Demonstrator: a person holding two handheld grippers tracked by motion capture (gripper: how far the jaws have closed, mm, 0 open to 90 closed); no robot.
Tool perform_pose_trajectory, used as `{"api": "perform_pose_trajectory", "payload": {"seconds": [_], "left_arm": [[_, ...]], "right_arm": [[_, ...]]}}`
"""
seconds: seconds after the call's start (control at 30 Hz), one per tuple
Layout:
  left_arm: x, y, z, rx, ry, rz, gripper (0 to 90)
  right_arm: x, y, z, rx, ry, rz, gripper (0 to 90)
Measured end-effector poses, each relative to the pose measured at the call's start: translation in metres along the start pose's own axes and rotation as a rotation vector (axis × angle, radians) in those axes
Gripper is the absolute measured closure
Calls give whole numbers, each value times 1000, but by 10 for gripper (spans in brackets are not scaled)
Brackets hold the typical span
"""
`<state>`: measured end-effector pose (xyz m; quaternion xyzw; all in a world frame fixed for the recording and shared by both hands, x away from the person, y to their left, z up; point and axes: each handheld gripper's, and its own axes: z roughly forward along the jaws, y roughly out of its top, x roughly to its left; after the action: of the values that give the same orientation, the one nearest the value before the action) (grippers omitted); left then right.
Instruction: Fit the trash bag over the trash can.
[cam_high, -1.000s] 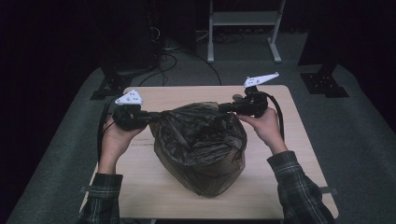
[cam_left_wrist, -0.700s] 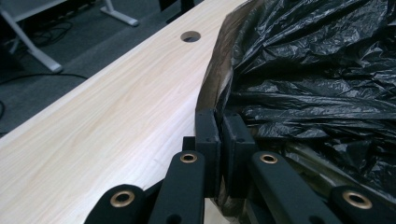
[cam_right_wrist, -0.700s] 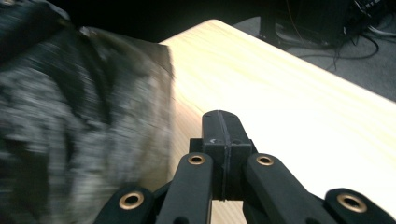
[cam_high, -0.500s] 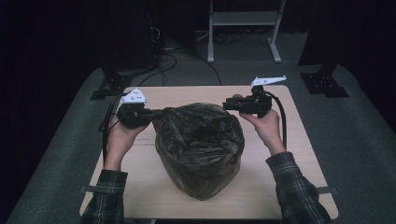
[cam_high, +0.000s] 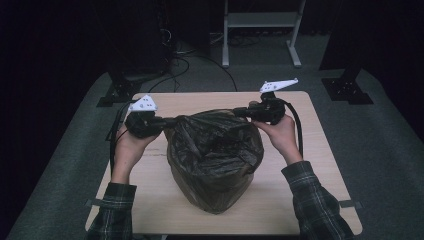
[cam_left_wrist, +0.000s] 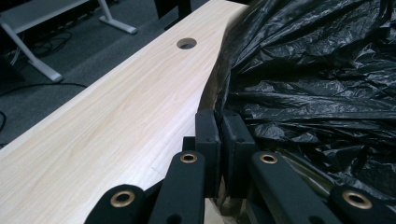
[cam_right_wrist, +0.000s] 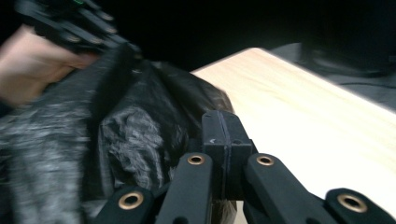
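High view: black bag stretched between left claw and right claw.

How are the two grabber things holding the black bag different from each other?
The left gripper sits nearer the person, while the right gripper sits farther back on the table. The left gripper's grey plate lies fairly flat; the right gripper's plate tilts upward. Both are black, hand-held, and clamped shut on opposite sides of the black bag rim, pulling its mouth open.
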<state>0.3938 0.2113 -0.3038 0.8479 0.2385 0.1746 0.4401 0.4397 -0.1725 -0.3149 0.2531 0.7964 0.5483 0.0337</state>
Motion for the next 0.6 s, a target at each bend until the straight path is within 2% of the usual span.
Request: {"api": "perform_pose_trajectory", "payload": {"seconds": [0.13,0.23,0.3,0.37,0.47,0.6], "left_arm": [[3,1,2,0,0,-9,867],[9,-1,11,12,-4,-31,867],[11,-4,18,23,-11,-42,867],[13,-6,24,42,-15,-52,867],[16,-12,35,67,-27,-72,876],[16,-22,45,100,-42,-86,884]], "right_arm": [[-4,1,4,42,-74,-17,900],[-15,-5,8,56,-161,6,900],[-22,-11,14,81,-201,16,900],[-31,-22,23,128,-238,34,900],[-41,-41,35,170,-244,68,900],[-48,-64,51,233,-252,90,900]]}}
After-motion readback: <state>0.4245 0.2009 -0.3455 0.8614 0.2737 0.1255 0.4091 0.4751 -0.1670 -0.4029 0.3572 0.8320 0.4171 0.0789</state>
